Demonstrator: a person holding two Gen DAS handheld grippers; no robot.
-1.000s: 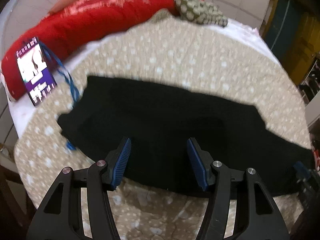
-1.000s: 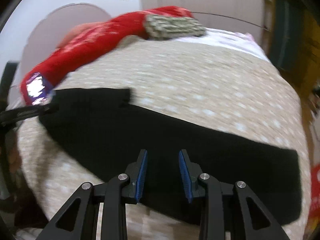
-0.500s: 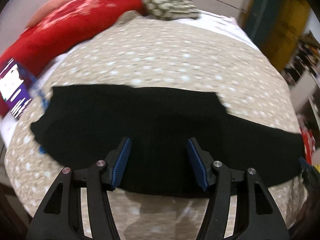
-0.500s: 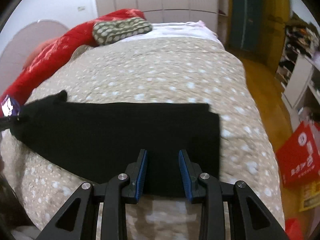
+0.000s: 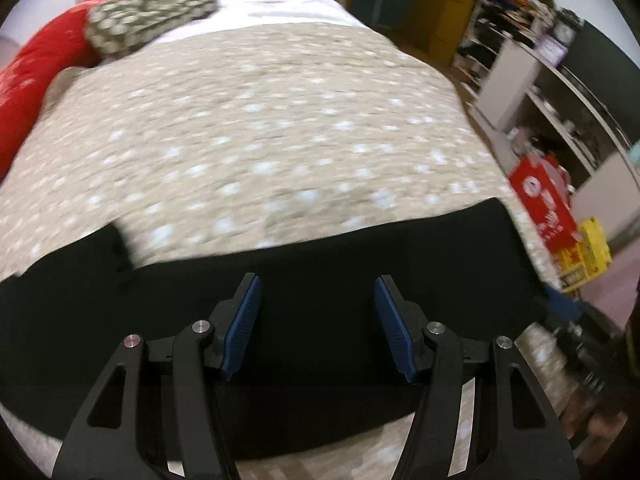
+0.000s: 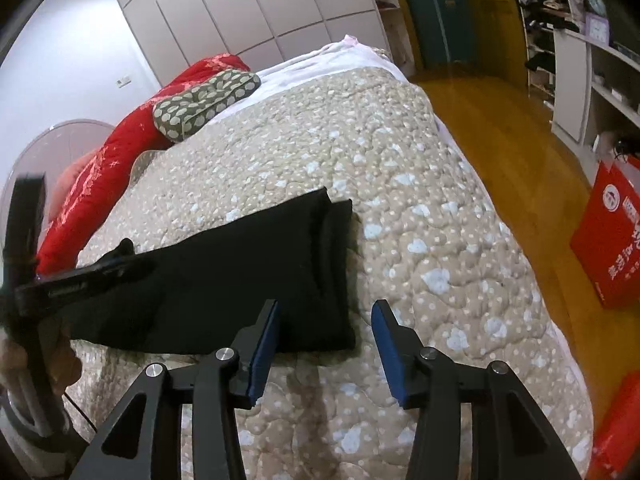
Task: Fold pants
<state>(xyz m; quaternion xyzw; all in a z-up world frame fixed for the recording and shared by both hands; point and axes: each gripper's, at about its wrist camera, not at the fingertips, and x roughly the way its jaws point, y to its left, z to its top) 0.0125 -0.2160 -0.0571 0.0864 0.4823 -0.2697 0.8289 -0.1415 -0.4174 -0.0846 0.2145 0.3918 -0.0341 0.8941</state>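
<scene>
Black pants (image 5: 320, 264) lie flat along the near edge of a bed, folded lengthwise into a long strip. In the right wrist view the leg cuffs end (image 6: 316, 264) lies just ahead of my right gripper (image 6: 325, 322), which is open and empty over the cuff corner. My left gripper (image 5: 318, 298) is open and empty, hovering above the middle of the pants. The left gripper also shows in the right wrist view (image 6: 100, 268), low over the pants at the left.
The bed has a beige spotted quilt (image 6: 360, 152). A red blanket (image 6: 132, 148) and a green dotted pillow (image 6: 204, 102) lie at the far side. A wooden floor (image 6: 512, 152), shelves (image 6: 592, 60) and a red box (image 6: 612, 240) are to the right.
Both grippers swung right along the pants toward the cuff end. My right gripper opened wider and now sits at the cuffs. The left gripper stayed open.
</scene>
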